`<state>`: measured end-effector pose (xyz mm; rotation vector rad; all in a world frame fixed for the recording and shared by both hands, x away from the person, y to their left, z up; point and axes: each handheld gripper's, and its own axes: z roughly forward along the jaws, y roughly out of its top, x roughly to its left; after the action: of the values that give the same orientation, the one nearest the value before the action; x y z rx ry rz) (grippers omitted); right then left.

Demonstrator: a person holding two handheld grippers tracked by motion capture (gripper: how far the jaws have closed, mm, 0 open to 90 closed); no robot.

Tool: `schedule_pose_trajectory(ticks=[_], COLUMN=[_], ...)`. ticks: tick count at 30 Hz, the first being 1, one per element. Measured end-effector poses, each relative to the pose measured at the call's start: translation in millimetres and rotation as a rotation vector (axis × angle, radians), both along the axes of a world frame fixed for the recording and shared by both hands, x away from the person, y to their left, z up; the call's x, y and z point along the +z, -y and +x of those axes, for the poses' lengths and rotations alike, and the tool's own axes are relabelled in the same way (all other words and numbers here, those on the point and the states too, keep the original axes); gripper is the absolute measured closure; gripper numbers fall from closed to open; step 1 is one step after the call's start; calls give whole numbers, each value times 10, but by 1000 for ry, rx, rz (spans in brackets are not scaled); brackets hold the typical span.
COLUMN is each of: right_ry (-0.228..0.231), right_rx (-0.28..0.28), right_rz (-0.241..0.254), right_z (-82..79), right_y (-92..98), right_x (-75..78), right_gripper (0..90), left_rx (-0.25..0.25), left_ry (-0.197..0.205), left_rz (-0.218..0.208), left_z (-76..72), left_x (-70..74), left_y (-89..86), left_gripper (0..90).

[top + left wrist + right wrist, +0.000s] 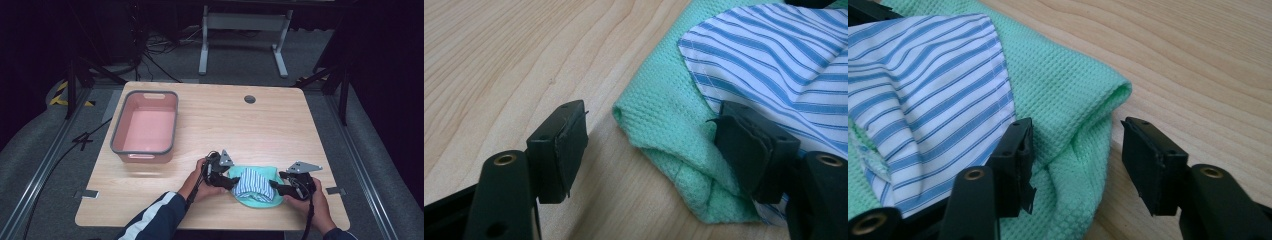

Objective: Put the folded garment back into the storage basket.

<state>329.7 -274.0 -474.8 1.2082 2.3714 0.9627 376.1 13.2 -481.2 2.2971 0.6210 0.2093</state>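
A mint-green waffle-weave cloth (256, 202) lies near the table's front edge, with a blue-and-white striped cloth (254, 184) folded on top of it. My left gripper (232, 182) is at the pile's left side, open. In the left gripper view its jaws (649, 125) straddle a folded corner of the green cloth (664, 100), and one jaw sits at the edge of the striped cloth (774, 60). My right gripper (280, 189) is at the pile's right side, also open. Its jaws (1077, 135) stand on either side of the green cloth's (1058, 75) folded edge, beside the striped cloth (923, 80).
A pink bin with a grey rim (117, 127) stands on the table's left half with nothing in it. A round cable hole (250, 99) sits near the far edge. Bare wood (240, 130) lies between the bin and the cloths. A metal stand (242, 22) is on the floor beyond the table.
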Motion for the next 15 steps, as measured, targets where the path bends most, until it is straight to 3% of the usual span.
schedule_pose_trajectory(ticks=[3,5,15], right_ry=[-6,-17,-25], right_rx=[15,25,43], right_rz=[1,6,17], right_z=[-16,-27,-42], right_y=[-22,-38,-52], right_x=[12,21,23], right_gripper=[588,650,770], left_rx=[-13,-35,-50], left_ry=[-4,-10,-33], left_rz=[0,2,10], left_z=[-3,-24,-37], left_x=[8,26,60], left_y=[5,20,63], left_gripper=[313,438,670])
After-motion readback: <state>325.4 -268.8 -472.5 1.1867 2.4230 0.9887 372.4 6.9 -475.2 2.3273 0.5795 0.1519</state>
